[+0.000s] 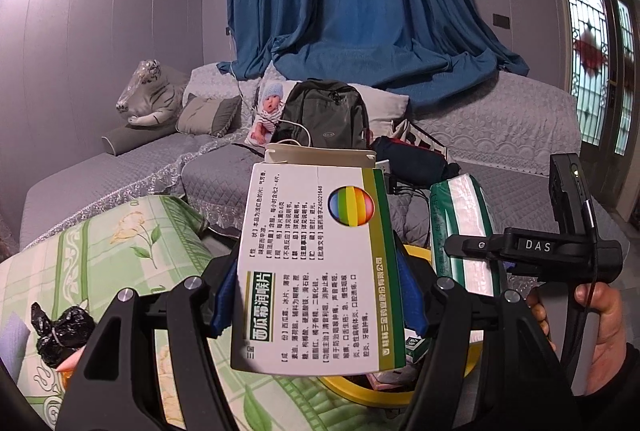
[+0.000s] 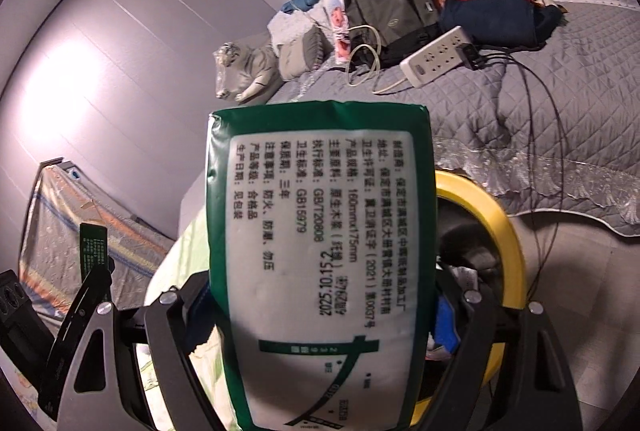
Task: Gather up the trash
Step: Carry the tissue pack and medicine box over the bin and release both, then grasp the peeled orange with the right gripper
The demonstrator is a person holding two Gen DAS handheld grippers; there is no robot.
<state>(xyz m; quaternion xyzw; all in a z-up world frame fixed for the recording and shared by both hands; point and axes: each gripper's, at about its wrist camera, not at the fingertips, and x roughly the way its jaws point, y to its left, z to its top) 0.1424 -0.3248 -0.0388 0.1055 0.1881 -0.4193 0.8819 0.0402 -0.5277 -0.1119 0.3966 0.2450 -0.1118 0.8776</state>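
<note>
Left gripper (image 1: 320, 307) is clamped on a white medicine box (image 1: 316, 271), held above the yellow bin (image 1: 360, 393) at 6 o'clock, black knotted bag (image 1: 60, 331) off at 8 o'clock. Right gripper (image 2: 320, 311) is squeezing a green tissue pack (image 2: 320, 251), bin rim (image 2: 496, 223) at 3 o'clock beside it.

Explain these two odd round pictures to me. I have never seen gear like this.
No robot here: a person carries two hand-held grabbers, each with a wide-angle camera looking along its two fingers. The left camera shows the left gripper clamped on a white medicine box, with the other tool beside it. The right camera shows the right gripper clamped on a green tissue pack. Below both sits a yellow-rimmed bin. Behind is a grey sofa with a backpack on it.
</note>
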